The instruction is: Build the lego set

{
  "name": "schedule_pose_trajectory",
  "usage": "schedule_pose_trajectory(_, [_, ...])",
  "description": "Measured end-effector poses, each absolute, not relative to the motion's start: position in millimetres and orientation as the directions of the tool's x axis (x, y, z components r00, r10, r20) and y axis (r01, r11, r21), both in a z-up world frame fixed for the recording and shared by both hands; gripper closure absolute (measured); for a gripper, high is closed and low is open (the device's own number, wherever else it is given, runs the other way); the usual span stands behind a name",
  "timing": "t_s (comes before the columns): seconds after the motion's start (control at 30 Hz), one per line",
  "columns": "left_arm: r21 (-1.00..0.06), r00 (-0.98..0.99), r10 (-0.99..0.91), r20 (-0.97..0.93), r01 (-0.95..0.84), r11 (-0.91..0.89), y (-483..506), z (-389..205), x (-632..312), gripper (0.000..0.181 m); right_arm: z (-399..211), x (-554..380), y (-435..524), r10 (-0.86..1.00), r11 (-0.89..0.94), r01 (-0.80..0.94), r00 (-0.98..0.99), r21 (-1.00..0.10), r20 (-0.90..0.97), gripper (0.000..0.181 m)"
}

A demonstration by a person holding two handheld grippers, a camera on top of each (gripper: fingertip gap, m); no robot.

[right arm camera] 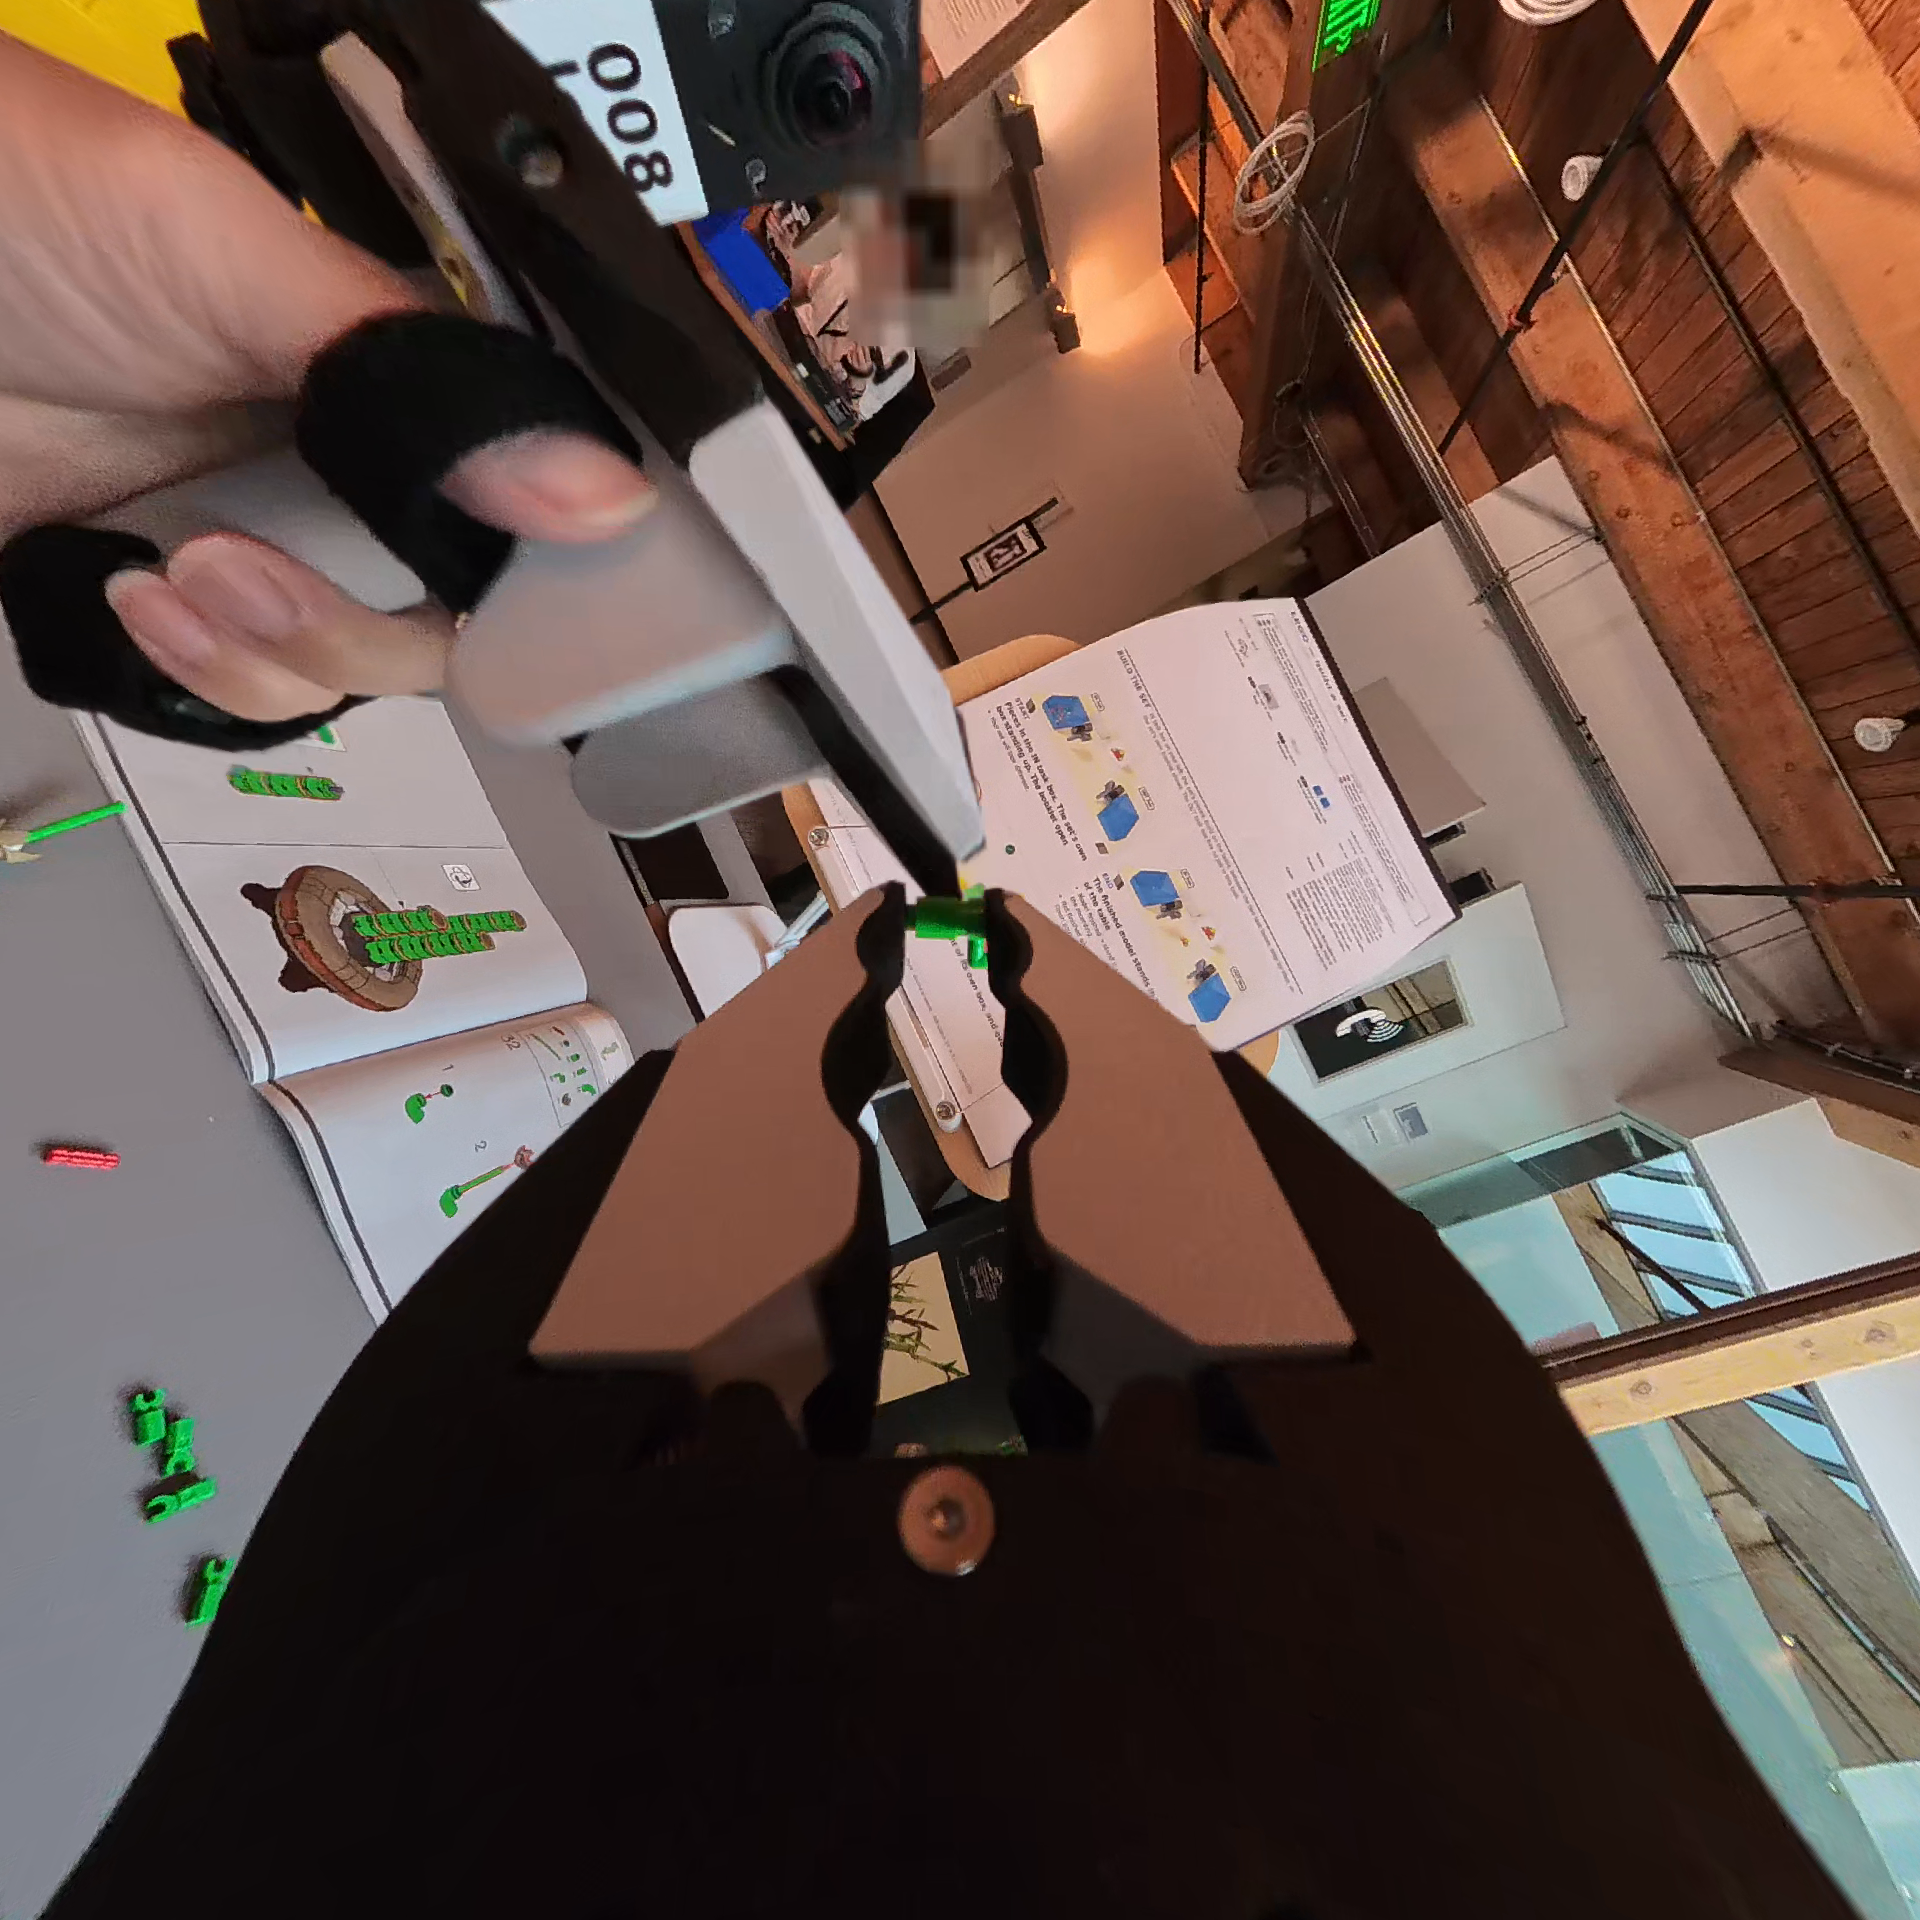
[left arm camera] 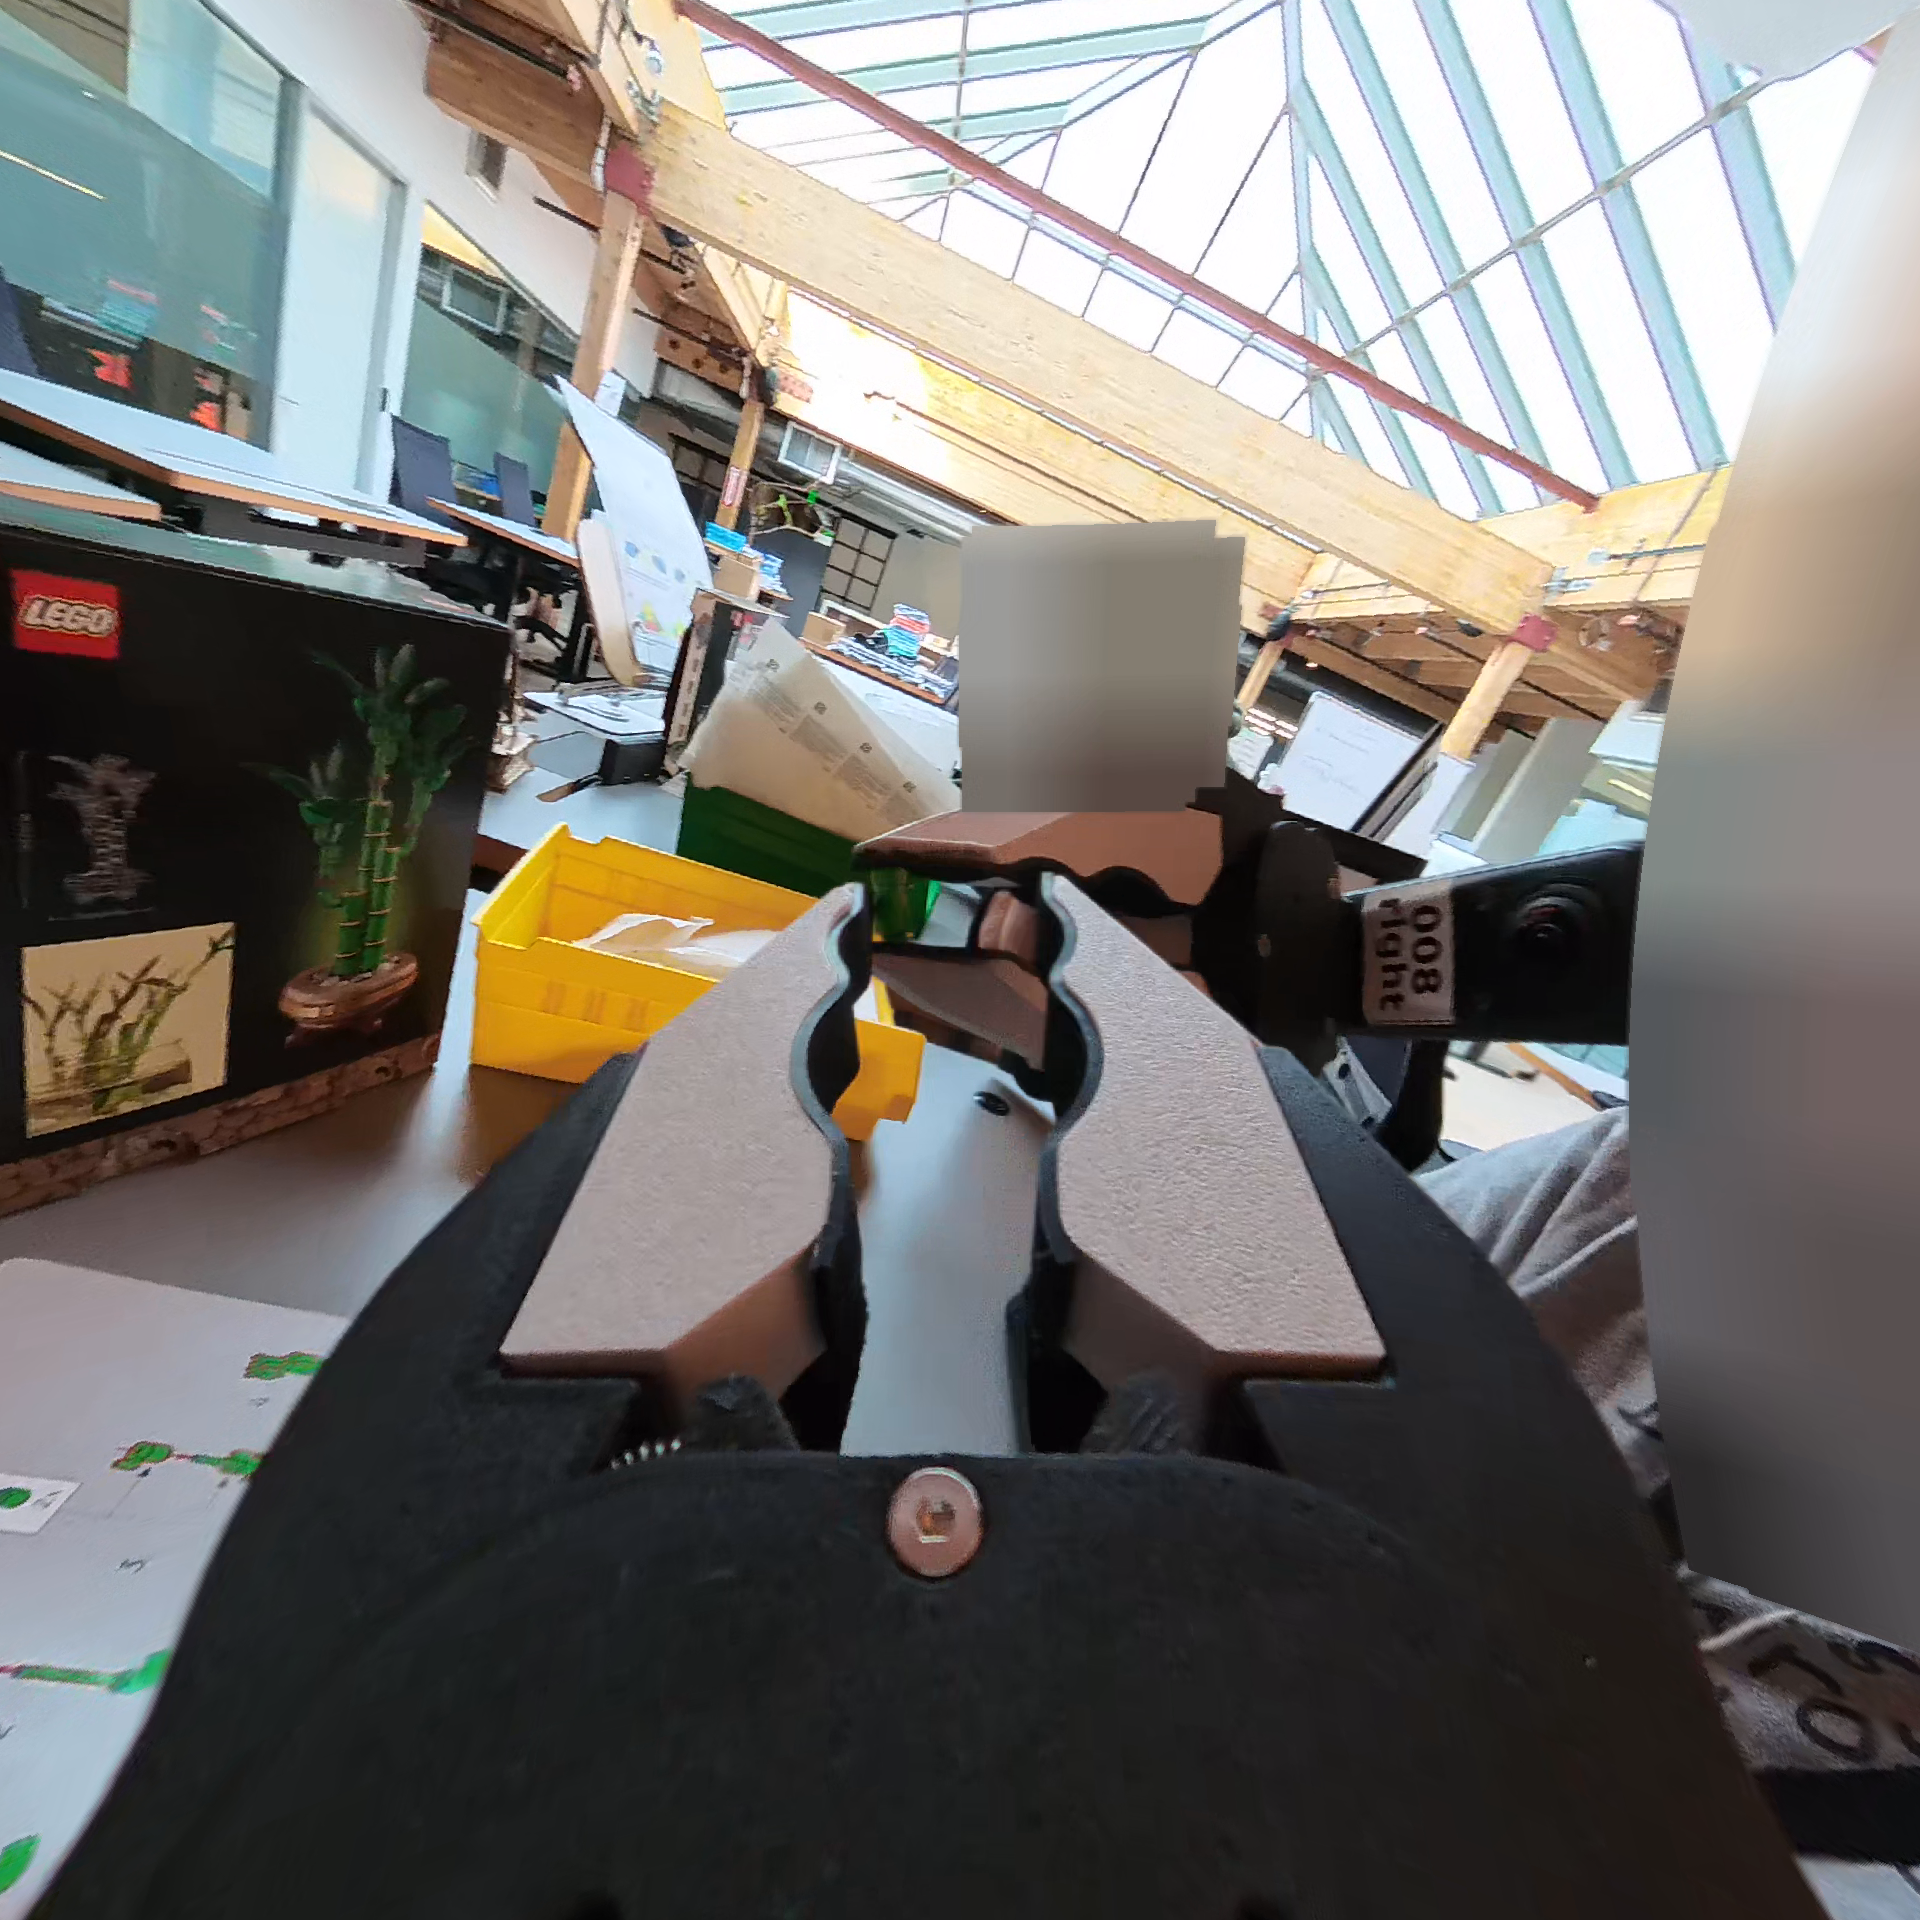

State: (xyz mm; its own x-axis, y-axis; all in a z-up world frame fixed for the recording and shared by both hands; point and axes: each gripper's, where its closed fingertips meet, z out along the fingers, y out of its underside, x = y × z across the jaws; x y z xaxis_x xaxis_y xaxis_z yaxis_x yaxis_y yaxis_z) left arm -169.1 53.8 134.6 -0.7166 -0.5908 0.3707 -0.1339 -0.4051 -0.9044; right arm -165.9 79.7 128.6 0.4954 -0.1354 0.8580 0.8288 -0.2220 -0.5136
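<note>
My right gripper (right arm camera: 943,916) is shut on a small green lego piece (right arm camera: 940,921), held in the air above the table. In the left wrist view my left gripper (left arm camera: 951,900) has its jaws apart. Its tips flank the green piece (left arm camera: 900,902) and the tips of the right gripper (left arm camera: 930,914), which reaches in from the right. The green piece sits against the left gripper's left fingertip. In the right wrist view the left gripper (right arm camera: 961,854) comes down from the upper left, held by a hand in a black fingerless glove (right arm camera: 395,468), and its tip meets the green piece.
The open instruction booklet (right arm camera: 364,935) lies on the grey table (right arm camera: 125,1247). Loose green pieces (right arm camera: 171,1455), a red piece (right arm camera: 81,1156) and a green stem (right arm camera: 68,824) lie nearby. The black lego box (left arm camera: 208,831) stands at left, beside a yellow bin (left arm camera: 623,966) and a green bin (left arm camera: 769,842). The grippers are tip to tip, or close to it.
</note>
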Motion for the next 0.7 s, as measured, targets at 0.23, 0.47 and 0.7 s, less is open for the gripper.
schedule_pose_trajectory(0.23, [-0.884, -0.694, -0.608, 0.386, -0.088, -0.460, 80.5, 147.0, -175.4, 0.152, 142.8, -170.9, 71.4, -0.143, -0.084, 0.816, 0.558, -0.572, 0.817, 0.168])
schedule_pose_trajectory(0.47, [-0.883, -0.680, -0.631, 0.374, -0.052, -0.467, 95.2, 155.2, -182.9, 0.154, 168.0, -174.1, 47.5, -0.137, 0.140, 0.761, 0.648, -0.633, 0.749, 0.168])
schedule_pose_trajectory(0.7, [-0.883, -0.685, -0.620, 0.381, -0.072, -0.463, 91.6, 152.6, -181.7, 0.155, 169.4, -173.6, 38.5, -0.138, 0.133, 0.798, 0.602, -0.588, 0.786, 0.168])
